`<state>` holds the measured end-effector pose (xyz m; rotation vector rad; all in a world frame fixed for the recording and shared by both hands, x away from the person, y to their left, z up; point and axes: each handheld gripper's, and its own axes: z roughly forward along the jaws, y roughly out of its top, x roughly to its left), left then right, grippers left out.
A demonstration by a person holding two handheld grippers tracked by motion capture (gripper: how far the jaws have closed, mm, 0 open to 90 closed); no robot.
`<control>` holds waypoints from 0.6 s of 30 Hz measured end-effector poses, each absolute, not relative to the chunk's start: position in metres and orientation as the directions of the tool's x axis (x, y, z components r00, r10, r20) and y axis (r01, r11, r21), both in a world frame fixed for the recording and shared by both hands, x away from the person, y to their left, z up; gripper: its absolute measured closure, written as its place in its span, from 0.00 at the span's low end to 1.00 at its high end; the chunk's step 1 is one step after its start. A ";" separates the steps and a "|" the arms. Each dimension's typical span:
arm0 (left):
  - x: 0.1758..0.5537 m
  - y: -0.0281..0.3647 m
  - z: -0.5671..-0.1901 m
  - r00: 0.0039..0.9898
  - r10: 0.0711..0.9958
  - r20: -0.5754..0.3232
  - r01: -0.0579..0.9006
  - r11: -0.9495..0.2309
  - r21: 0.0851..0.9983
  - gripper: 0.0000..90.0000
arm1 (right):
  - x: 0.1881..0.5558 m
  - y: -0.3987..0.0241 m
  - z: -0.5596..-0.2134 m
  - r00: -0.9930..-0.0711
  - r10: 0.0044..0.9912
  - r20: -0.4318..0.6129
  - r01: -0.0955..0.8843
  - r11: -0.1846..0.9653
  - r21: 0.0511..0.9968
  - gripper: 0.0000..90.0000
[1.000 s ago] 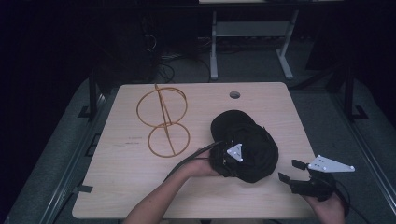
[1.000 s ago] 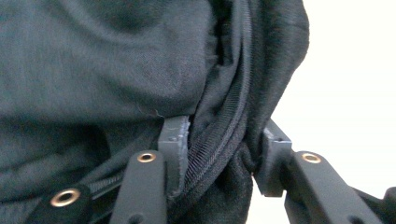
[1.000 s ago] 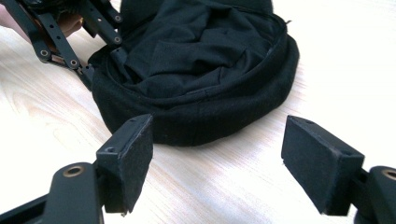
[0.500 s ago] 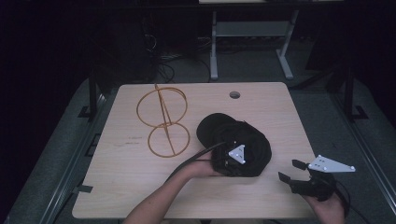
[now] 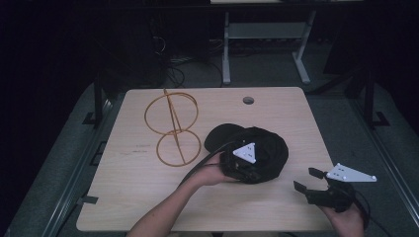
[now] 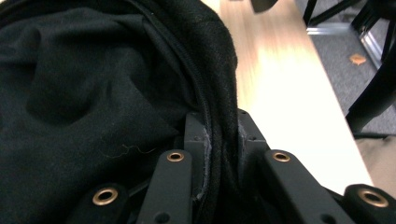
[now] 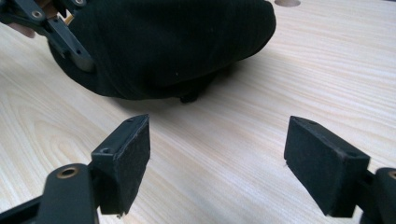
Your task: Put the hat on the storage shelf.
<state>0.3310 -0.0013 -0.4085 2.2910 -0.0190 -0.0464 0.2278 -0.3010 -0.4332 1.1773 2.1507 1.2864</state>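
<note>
The left gripper point(image 5: 247, 165), jaws just closed on the rim of the black cap point(image 5: 262, 148), has lifted that edge off the table point(image 5: 148, 197), bunching the cap smaller and shifting it leftward.

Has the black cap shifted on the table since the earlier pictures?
Yes. The cap, pinched at its edge by the left gripper, has drawn in leftward, toward the wire stand.
</note>
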 end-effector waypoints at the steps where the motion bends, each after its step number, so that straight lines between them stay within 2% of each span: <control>1: 0.331 0.000 -0.406 0.999 -0.028 -0.028 0.003 -0.652 0.758 0.87 | 0.228 -0.301 -0.432 -0.582 0.807 0.102 0.465 0.228 0.855 0.25; 18: 0.328 0.025 -0.371 0.994 -0.009 -0.108 0.089 -0.501 0.861 0.87 | 0.228 -0.292 -0.421 -0.599 0.793 0.117 0.442 0.205 0.873 0.21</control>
